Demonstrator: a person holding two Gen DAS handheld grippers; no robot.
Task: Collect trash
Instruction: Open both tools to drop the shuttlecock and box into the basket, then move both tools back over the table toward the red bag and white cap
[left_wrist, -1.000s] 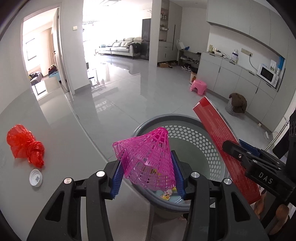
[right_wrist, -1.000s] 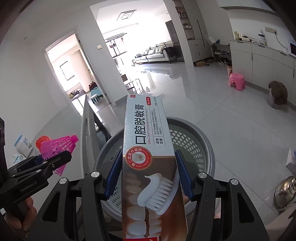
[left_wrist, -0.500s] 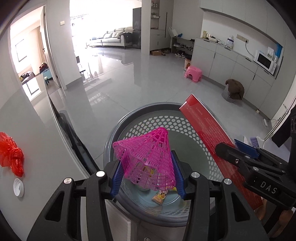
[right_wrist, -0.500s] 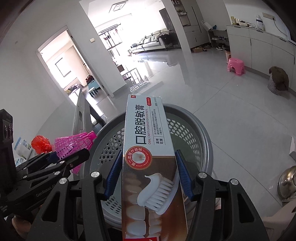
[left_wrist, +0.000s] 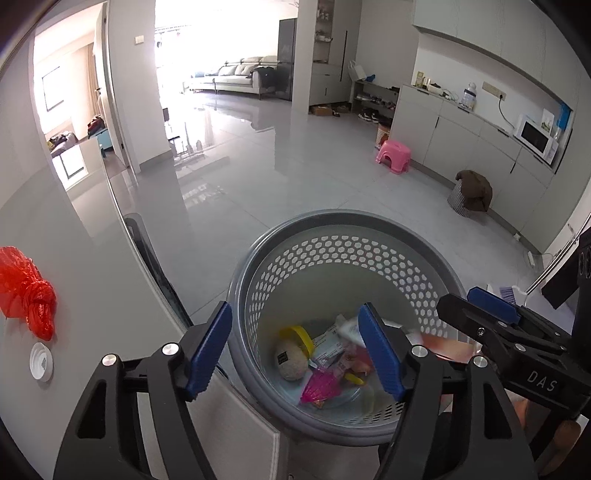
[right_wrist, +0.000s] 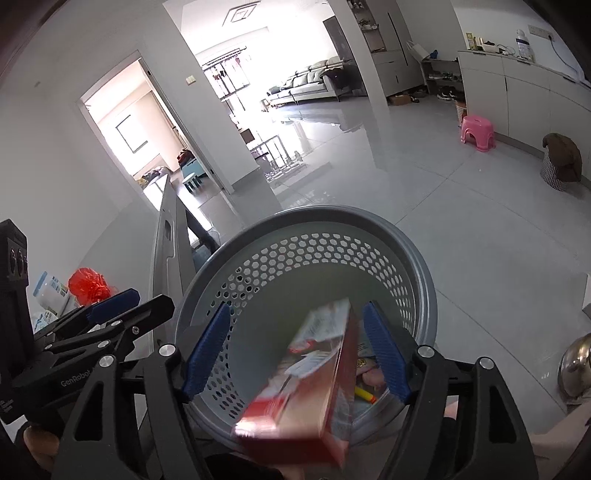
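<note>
A grey perforated trash basket (left_wrist: 347, 229) (right_wrist: 317, 221) stands on the floor beside the table edge. My left gripper (left_wrist: 295, 347) is open and empty above its near rim. The pink shuttlecock (left_wrist: 321, 387) lies at the bottom among other trash. My right gripper (right_wrist: 295, 354) is open over the basket; the red toothpaste box (right_wrist: 310, 384) is blurred, tilted and loose between its fingers, falling into the basket. In the left wrist view the right gripper (left_wrist: 491, 317) reaches in from the right, with the box (left_wrist: 450, 349) below it.
On the grey table lie a red plastic bag (left_wrist: 27, 288) (right_wrist: 88, 284) and a white bottle cap (left_wrist: 40, 366). A tissue pack (right_wrist: 50, 295) sits near the bag. A pink stool (left_wrist: 393, 155) and a covered bin (left_wrist: 469, 194) stand on the floor.
Both grippers opened over the basket. The pink shuttlecock dropped from the left gripper to the basket bottom. The toothpaste box left the right gripper's hold and is falling.
</note>
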